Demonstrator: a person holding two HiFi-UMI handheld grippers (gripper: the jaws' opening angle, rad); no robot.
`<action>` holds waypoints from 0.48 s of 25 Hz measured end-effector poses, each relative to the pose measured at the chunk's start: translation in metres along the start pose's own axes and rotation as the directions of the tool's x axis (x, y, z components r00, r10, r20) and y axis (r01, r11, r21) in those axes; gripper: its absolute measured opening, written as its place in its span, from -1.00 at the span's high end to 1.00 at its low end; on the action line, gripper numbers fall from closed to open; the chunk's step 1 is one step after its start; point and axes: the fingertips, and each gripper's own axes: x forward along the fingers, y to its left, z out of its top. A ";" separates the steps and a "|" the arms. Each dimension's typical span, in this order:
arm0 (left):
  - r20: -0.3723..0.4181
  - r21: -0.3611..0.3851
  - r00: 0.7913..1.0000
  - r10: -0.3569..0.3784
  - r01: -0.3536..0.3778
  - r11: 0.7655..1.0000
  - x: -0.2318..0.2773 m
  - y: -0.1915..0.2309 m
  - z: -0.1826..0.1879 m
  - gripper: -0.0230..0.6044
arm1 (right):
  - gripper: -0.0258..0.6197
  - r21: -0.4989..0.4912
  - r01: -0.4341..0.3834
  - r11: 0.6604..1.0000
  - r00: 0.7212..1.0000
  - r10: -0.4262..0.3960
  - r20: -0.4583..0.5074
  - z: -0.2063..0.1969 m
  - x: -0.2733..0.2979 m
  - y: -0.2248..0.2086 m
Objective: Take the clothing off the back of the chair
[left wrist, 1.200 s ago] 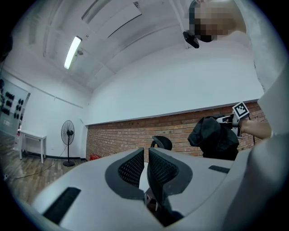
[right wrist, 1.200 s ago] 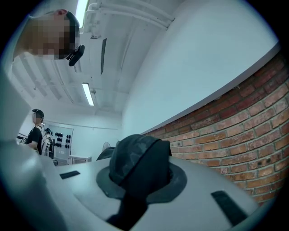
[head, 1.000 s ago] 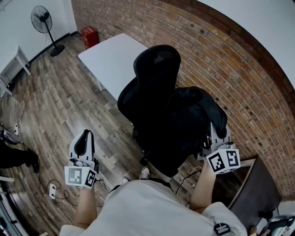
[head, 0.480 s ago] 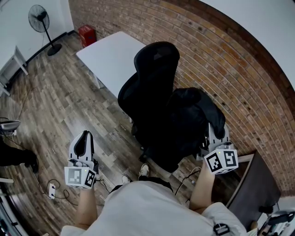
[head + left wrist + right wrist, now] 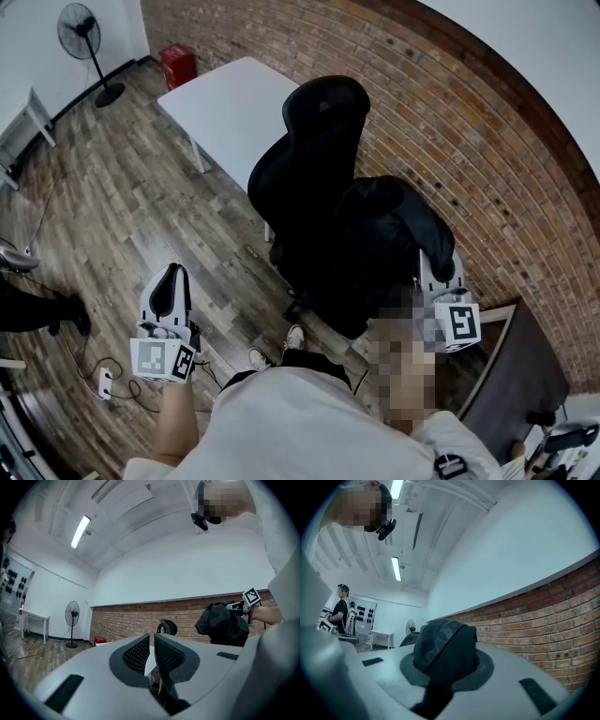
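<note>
Overhead: plank floor (image 5: 122, 206), brick wall (image 5: 450, 122), table (image 5: 225, 103), fan (image 5: 80, 33). Right gripper (image 5: 437, 265) is clenched on the clothing (image 5: 394, 225), just beside the chair (image 5: 314, 141). Black on black, so contact is possibly there but unclear. Left gripper (image 5: 172, 278) has its jaws together, empty.

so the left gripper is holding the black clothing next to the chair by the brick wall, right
Not quite: it is the right gripper that holds the black clothing. The right gripper view shows dark cloth clamped between its jaws. The left gripper holds nothing. The rest stands: the clothing is next to the chair by the brick wall.
</note>
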 end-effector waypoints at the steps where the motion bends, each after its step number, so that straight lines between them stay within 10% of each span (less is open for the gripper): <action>1: 0.003 -0.004 1.000 0.003 -0.003 1.000 -0.004 0.003 0.000 0.76 | 0.71 -0.004 0.001 1.000 1.000 -0.001 0.000 0.000 -0.002 0.004; 12: -0.006 -0.002 1.000 -0.027 0.027 1.000 -0.020 0.005 -0.009 0.76 | 0.71 -0.027 -0.005 1.000 1.000 0.005 -0.001 -0.001 -0.015 0.029</action>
